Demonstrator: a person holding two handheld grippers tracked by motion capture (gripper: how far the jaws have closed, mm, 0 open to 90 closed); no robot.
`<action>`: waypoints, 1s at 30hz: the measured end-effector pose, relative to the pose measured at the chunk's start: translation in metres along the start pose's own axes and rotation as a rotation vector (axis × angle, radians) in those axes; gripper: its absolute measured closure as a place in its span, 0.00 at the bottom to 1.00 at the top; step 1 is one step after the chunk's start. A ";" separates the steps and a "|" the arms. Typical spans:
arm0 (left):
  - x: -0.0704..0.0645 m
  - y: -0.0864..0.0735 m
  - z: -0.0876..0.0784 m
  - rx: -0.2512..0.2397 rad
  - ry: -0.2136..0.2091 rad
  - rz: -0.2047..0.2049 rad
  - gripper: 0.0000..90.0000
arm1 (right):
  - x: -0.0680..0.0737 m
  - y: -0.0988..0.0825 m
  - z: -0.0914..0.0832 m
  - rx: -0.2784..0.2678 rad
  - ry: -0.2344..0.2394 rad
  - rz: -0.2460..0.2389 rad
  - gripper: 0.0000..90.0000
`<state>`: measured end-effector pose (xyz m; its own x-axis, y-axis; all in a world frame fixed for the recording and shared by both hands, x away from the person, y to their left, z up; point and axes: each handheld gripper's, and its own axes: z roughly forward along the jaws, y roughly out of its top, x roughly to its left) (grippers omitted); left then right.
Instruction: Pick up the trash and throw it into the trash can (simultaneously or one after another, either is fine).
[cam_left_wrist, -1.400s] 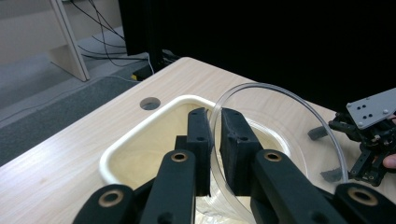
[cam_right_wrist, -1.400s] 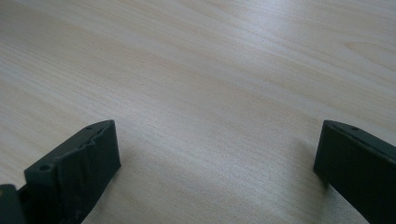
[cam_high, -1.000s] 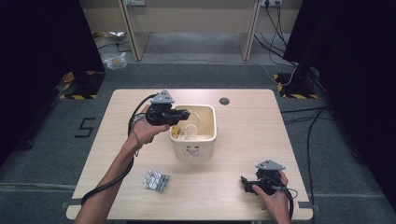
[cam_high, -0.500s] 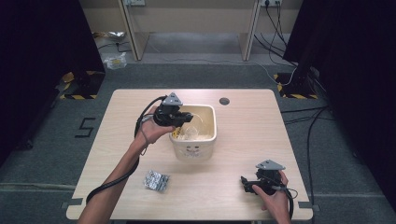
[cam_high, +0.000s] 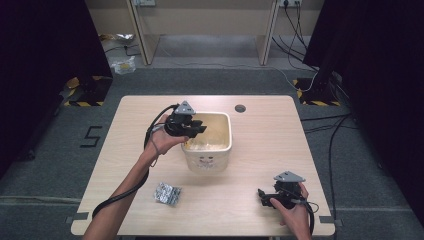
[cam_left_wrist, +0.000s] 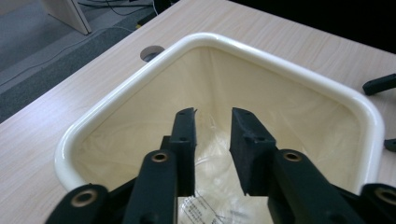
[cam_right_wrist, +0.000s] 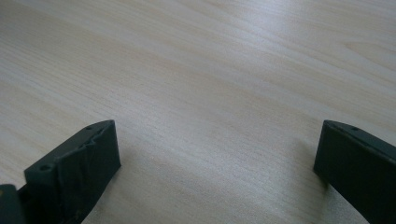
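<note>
Item count: one table (cam_high: 125, 150), one cream bin (cam_high: 226, 131), one small silvery packet (cam_high: 167, 193), two grippers.

The bin stands near the centre of the table, slightly toward the far edge. It is a rounded-square tub with its open mouth facing straight up, so it has no marked long axis. Clear plastic wrappers (cam_left_wrist: 212, 205) lie on its bottom; how many cannot be counted. A printed mark on the bin wall facing the near edge is too small to read.

The left gripper (cam_high: 198, 127) hangs over the bin's left rim, jaws pointing toward the table's right edge and into the opening. In the left gripper view (cam_left_wrist: 212, 116) the jaws stand a narrow gap apart with nothing between them: released, not clenched.

The right gripper (cam_high: 262, 195) rests near the near right corner of the table, jaws pointing toward the left edge. In the right gripper view (cam_right_wrist: 215, 154) the jaws are spread wide over bare wood, holding nothing.

The packet lies flat close to the near edge, left of centre, well apart from the bin and both grippers. Its contents cannot be made out.

A round cable hole (cam_high: 240, 108) sits near the far edge, just beyond the bin. The left forearm is cut off at the bottom of the high view.
</note>
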<state>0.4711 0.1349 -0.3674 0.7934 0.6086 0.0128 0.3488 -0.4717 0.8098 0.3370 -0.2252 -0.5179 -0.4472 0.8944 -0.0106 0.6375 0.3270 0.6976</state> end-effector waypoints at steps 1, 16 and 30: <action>0.000 0.000 0.000 0.000 0.000 0.000 0.71 | 0.000 0.000 0.000 0.000 0.000 0.000 0.00; -0.003 -0.003 -0.043 -0.086 0.023 -0.062 0.41 | 0.000 0.000 0.000 -0.001 0.000 0.000 0.00; 0.008 -0.029 -0.083 -0.160 0.066 -0.141 0.21 | 0.000 0.000 0.000 0.001 0.000 -0.003 0.00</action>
<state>0.4260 0.2067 -0.3418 0.7064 0.7040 -0.0733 0.3662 -0.2749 0.8890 0.3372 -0.2254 -0.5178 -0.4490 0.8934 -0.0127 0.6366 0.3298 0.6971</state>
